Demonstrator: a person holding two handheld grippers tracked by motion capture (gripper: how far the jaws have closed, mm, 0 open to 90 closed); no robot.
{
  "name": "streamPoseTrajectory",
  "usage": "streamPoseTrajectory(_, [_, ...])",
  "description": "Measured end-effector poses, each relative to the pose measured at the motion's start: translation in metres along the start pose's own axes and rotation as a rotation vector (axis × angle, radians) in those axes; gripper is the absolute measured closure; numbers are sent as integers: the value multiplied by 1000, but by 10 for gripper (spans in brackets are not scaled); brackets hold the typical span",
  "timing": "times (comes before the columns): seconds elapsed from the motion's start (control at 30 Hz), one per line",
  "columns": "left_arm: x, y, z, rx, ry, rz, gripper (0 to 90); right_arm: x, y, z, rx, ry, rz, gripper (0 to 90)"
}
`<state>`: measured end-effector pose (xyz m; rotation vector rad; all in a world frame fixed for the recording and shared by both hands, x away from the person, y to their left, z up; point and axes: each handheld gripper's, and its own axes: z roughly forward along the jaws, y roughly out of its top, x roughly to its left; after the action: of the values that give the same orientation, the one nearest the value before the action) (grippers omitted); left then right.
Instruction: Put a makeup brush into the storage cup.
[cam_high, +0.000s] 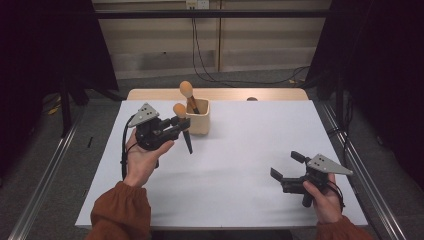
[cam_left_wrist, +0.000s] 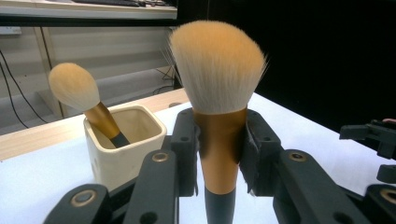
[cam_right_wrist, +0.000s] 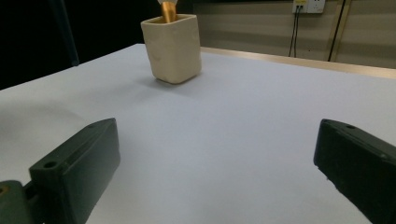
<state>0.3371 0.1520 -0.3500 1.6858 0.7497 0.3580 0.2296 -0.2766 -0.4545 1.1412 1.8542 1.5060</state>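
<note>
We list, item by item, what the desk (cam_high: 240, 165) carries.

Item one: a cream square cup (cam_high: 198, 123), standing upright near the far edge of the desk, a little left of that edge's middle. We also see it in the left gripper view (cam_left_wrist: 122, 149) and the right gripper view (cam_right_wrist: 173, 46).

Item two: a makeup brush in the cup (cam_high: 188, 95), bristle head up, its gold collar leaning against the cup's rim. The left gripper view shows its pale round head and gold collar tilted to the left (cam_left_wrist: 84, 100).

Item three: a second makeup brush (cam_high: 182, 125), held off the desk just beside the cup's left side. Its head is up and its dark handle points down toward the white surface. In the left gripper view its gold collar sits between the two pads, with the full orange-cream head above them (cam_left_wrist: 219, 84).

Item four: the left gripper (cam_high: 172, 127), in the person's left hand, over the far left part of the desk. Its jaws are clamped on the second brush's collar.

Item five: the right gripper (cam_high: 287, 167), in the right hand, near the near right corner and well apart from the cup. We see its jaws spread wide with nothing between them but bare white desk.
</note>
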Motion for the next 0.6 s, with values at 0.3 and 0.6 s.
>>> streamPoseTrajectory(0.3, [6, 8, 2, -10, 13, -4, 695, -3, -5, -9, -15, -34, 7, 0])
streamPoseTrajectory(0.6, [15, 19, 5, -26, 26, -10, 696, -1, -9, -10, -18, -46, 8, 0])
